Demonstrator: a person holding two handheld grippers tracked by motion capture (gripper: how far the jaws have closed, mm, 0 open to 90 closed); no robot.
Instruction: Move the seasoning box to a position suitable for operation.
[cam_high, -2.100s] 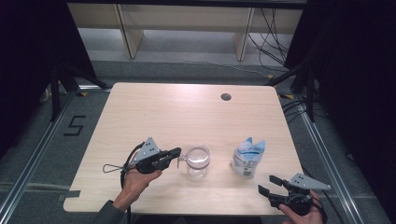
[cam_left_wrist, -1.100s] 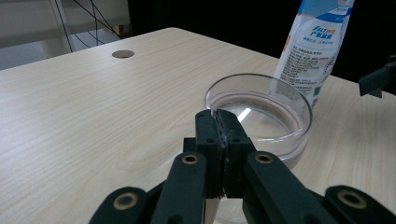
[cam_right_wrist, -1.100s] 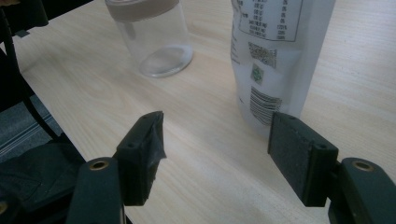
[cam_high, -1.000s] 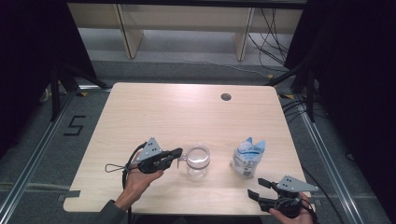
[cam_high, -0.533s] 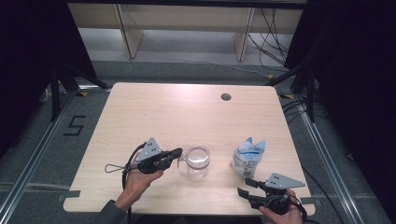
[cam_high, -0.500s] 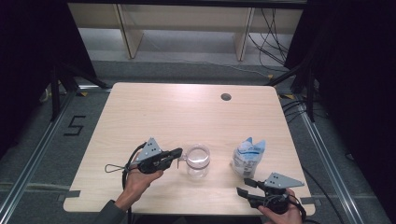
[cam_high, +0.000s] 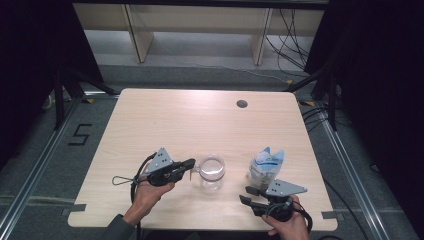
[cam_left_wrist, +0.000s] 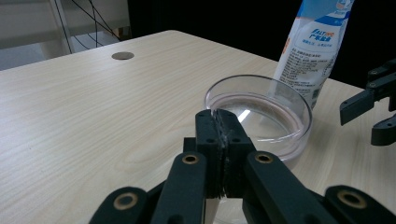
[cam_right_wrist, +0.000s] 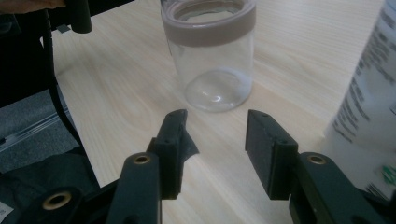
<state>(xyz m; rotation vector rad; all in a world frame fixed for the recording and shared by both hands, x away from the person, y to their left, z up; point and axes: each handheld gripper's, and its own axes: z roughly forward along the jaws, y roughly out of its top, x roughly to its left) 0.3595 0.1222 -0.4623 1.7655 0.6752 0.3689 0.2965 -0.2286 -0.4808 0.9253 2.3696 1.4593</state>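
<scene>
High view overlooks the table (cam_high: 165, 120); claw views sit close, sharing the jar (cam_left_wrist: 261, 109).

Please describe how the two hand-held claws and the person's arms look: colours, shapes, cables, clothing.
Both claws, left claw and right claw, are black, with two flat jaws on brass-coloured pivots. Each carries a grey three-cornered plate on top and trails a black cable. A dark sleeve covers the left forearm; the hands are bare.

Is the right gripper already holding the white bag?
No, the right gripper has its jaws open with only table between them, and the white bag stands beside it.
</scene>
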